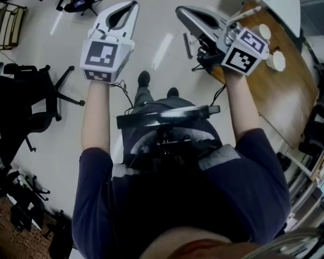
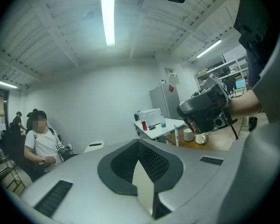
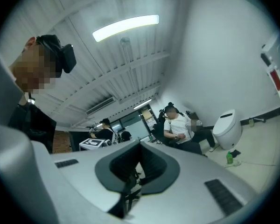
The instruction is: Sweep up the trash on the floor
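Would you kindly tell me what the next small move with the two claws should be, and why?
I would probably lower both toward the floor first and look for a sweeping tool. The left claw and the right claw are shut on nothing, held up and pointing roughly level, so no tool is in hand yet.

We wear a navy short-sleeved shirt (image 1: 259, 166), grey shoulder straps (image 1: 222, 158) and a black chest rig (image 1: 167, 117) with thin cables (image 1: 127, 94). Our pale grey left claw (image 1: 134, 4) and right claw (image 1: 179, 9) carry black-and-white marker cubes (image 1: 102, 58).
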`<state>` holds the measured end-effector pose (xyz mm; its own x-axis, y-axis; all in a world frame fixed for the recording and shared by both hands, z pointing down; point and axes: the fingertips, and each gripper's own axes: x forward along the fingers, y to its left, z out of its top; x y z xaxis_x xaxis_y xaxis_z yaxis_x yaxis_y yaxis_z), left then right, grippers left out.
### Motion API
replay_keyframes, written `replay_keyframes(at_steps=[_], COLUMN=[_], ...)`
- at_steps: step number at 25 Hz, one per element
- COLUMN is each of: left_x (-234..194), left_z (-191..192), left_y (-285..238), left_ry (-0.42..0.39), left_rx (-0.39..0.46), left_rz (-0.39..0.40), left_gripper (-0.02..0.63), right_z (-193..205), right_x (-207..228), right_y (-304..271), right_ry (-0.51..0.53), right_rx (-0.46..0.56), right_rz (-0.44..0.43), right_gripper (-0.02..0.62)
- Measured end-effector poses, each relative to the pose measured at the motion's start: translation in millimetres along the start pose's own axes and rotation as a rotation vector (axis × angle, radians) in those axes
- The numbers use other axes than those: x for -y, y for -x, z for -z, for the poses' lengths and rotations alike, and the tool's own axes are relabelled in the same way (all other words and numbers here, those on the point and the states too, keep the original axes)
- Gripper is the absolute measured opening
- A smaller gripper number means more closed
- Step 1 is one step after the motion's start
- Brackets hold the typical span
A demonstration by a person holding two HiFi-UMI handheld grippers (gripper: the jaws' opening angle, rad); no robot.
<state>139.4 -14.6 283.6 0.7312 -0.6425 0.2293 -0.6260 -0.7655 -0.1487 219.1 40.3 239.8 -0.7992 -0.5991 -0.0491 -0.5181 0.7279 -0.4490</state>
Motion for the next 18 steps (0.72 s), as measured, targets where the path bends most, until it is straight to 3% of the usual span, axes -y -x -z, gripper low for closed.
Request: replay_keyframes(at_steps=[6,12,18], left_x=[22,3,-4], left_z=[0,19,54], left_y=[42,110,214], left_ry=[-0.001,0.018,0.064], left_rx=[-0.048,-0.101,-0.11], left_rz=[-0.143,-0.291,-0.417], left_gripper=[0.005,0.005,0.005], right_z=[30,46,96], right_x=[-19,-65,-144], right_y=[4,-28,-70], right_ry=[-0.006,-0.009,0.012], right_rx=[-0.103,-0.117,-0.214], right_rz=[-0.107,-0.277,-0.391], right_gripper=[0.006,0.006,0.006])
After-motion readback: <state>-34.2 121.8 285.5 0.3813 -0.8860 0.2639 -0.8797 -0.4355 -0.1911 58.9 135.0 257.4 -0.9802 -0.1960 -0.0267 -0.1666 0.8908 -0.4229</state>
